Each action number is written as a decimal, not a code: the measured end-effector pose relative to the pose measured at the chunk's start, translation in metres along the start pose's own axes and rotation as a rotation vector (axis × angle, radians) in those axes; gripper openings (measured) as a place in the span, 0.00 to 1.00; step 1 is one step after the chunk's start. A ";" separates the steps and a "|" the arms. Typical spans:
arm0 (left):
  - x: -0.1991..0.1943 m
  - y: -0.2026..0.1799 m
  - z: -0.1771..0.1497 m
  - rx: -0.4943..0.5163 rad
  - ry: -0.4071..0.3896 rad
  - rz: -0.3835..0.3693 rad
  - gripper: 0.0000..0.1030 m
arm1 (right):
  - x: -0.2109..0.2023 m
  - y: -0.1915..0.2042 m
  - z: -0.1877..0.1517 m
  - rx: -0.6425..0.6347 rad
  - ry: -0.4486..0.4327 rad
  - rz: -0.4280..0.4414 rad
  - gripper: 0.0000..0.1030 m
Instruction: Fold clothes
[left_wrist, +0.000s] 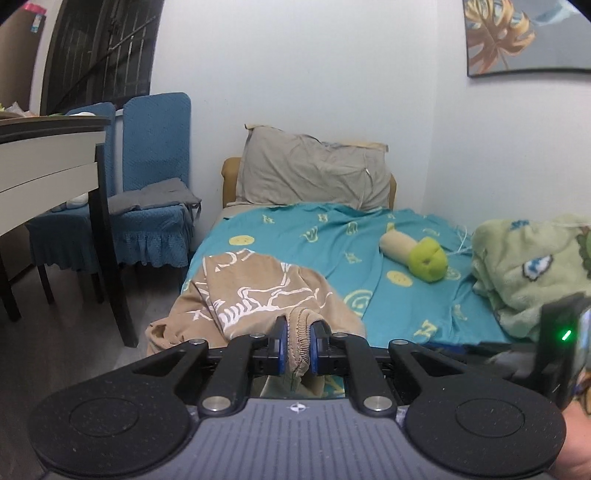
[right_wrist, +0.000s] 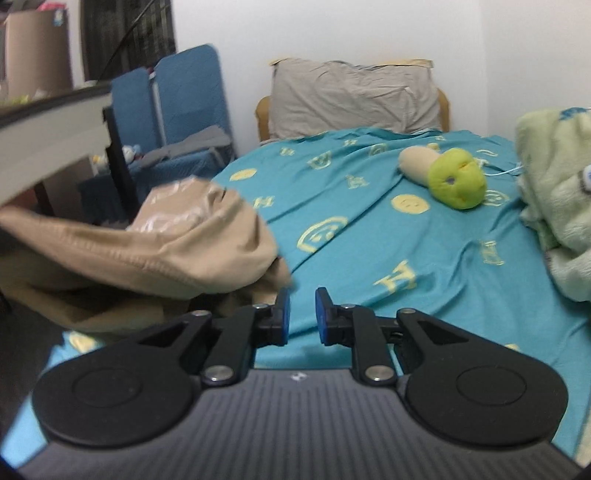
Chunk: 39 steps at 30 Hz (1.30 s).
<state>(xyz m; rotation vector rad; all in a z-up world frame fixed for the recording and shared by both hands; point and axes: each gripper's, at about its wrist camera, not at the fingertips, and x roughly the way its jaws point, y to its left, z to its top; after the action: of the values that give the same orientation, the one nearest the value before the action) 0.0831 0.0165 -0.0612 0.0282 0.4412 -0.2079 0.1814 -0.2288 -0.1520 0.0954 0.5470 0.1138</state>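
My left gripper (left_wrist: 298, 345): clamped on tan garment (left_wrist: 258, 291) hem. My right gripper (right_wrist: 302, 317): slightly parted, empty; garment lies left of it.

A: I see tan knit cloth on the garment (left_wrist: 258, 291), with a ribbed hem and a smooth white print.

B: The left gripper (left_wrist: 298, 345)?

A: I read matt black plastic, blue pads, bright metal pivots. The bedsheet (right_wrist: 424, 258) is smooth printed cloth; the green blanket (left_wrist: 535, 266) looks fleecy.
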 end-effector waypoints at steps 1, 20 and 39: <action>0.004 0.000 -0.002 0.002 0.003 0.001 0.12 | 0.008 0.003 -0.007 -0.014 0.015 -0.002 0.18; 0.030 0.016 -0.013 -0.107 0.106 -0.007 0.12 | 0.042 0.015 -0.031 -0.082 0.105 -0.009 1.00; 0.021 0.004 -0.008 -0.081 0.088 -0.007 0.13 | 0.044 0.017 -0.030 -0.085 0.111 -0.012 1.00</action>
<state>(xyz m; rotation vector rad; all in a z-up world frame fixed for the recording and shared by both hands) 0.0995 0.0169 -0.0775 -0.0438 0.5375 -0.1957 0.2012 -0.2046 -0.1978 0.0033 0.6526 0.1310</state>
